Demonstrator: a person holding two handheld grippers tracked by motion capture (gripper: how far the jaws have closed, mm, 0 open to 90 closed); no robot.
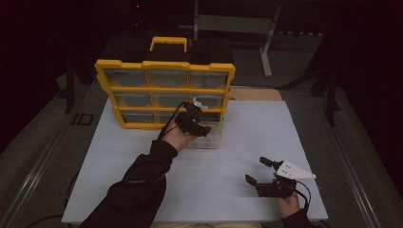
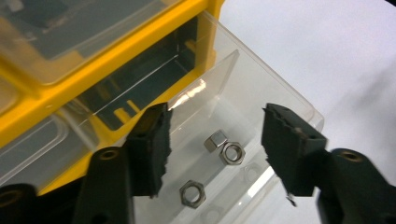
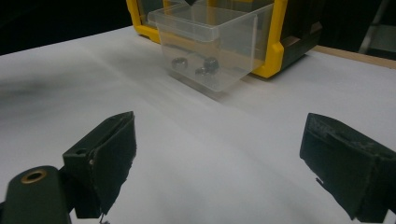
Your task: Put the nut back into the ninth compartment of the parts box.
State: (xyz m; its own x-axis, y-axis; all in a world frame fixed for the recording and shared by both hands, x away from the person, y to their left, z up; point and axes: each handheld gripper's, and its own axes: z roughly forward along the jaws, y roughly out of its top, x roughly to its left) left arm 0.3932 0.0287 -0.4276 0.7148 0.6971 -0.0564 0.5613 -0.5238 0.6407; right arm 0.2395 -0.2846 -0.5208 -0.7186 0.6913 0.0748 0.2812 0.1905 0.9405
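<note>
White sheet (image 1: 247, 137) covers the table in a dark room. On it, a clear drawer (image 2: 261, 93) stands pulled out of the yellow cabinet (image 1: 164, 90), so its three nuts (image 2: 219, 147) lie within reach from above. The left gripper (image 2: 215, 140) hangs over them, jaws parted, nothing pinched; the drawer walls hem in any approach. The right gripper (image 1: 261, 173) waits wide open, well apart, holding nothing.

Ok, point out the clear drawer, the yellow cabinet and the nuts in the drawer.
Clear drawer (image 3: 233, 42), right gripper view, on its front wall.
Yellow cabinet (image 1: 164, 65), high view, on its top frame bar.
Nuts (image 2: 232, 153), left gripper view, on the ring of one nut.
</note>
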